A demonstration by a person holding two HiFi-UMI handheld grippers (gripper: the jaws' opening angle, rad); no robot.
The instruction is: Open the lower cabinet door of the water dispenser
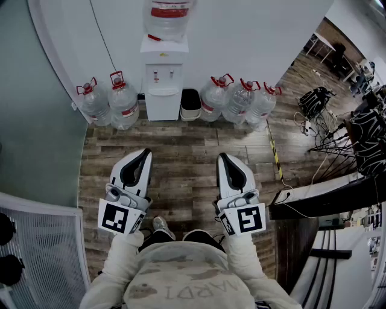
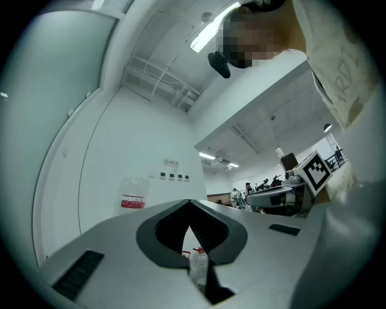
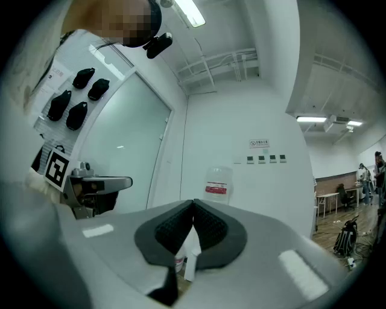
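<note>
The white water dispenser (image 1: 163, 75) stands against the far wall with a large bottle (image 1: 170, 15) on top. Its lower cabinet door (image 1: 163, 107) looks closed. Both grippers are held side by side over the wooden floor, well short of the dispenser and pointing at it. My left gripper (image 1: 146, 152) (image 2: 189, 201) is shut with nothing between its tips. My right gripper (image 1: 222, 156) (image 3: 193, 202) is also shut and empty. The dispenser's top bottle (image 3: 217, 181) shows ahead in the right gripper view, and the same top bottle (image 2: 134, 196) shows in the left gripper view.
Two large water bottles (image 1: 108, 101) stand left of the dispenser, three water bottles (image 1: 238, 99) to its right, and a small black bin (image 1: 190, 104) beside it. Bags and cables (image 1: 316, 102) lie at the right. A dark desk edge (image 1: 325, 193) and a white mesh panel (image 1: 36, 253) flank me.
</note>
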